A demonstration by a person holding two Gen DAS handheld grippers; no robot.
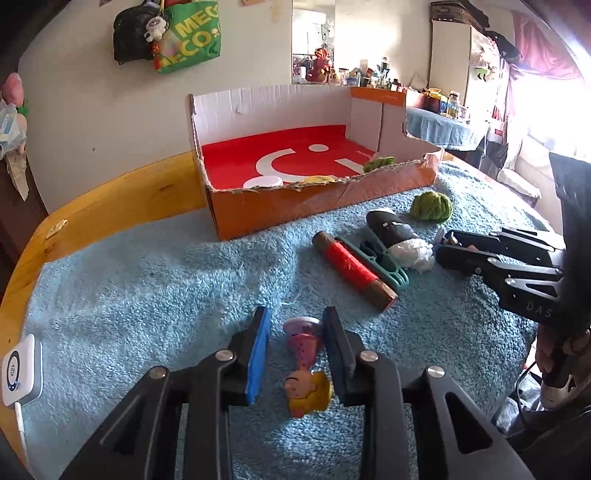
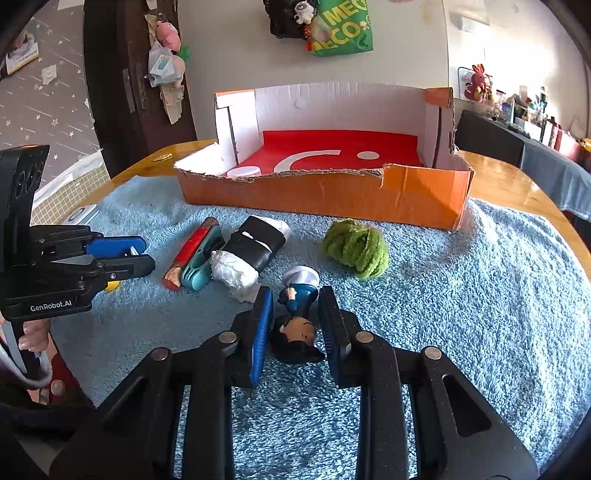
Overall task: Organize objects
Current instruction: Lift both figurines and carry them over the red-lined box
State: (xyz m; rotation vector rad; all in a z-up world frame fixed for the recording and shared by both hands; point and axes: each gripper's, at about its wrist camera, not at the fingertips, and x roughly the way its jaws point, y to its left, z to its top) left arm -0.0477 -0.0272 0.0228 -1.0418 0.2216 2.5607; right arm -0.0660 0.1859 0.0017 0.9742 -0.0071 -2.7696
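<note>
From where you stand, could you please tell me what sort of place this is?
Most likely a lived-in home. A wooden table covered with a blue towel stands against a wall hung with a green tote bag, and soft toys hang on the dark door.

Two small figurines lie on the blue towel: a yellow-haired one [image 1: 308, 373] at lower centre, a dark-haired one [image 2: 297, 314] likewise; two green yarn balls [image 1: 432, 206] [image 1: 378, 162]. One red thread spool [image 1: 354, 275]; one teal clip [image 1: 384, 264]; one cardboard box [image 2: 332, 195], upper centre.
</note>
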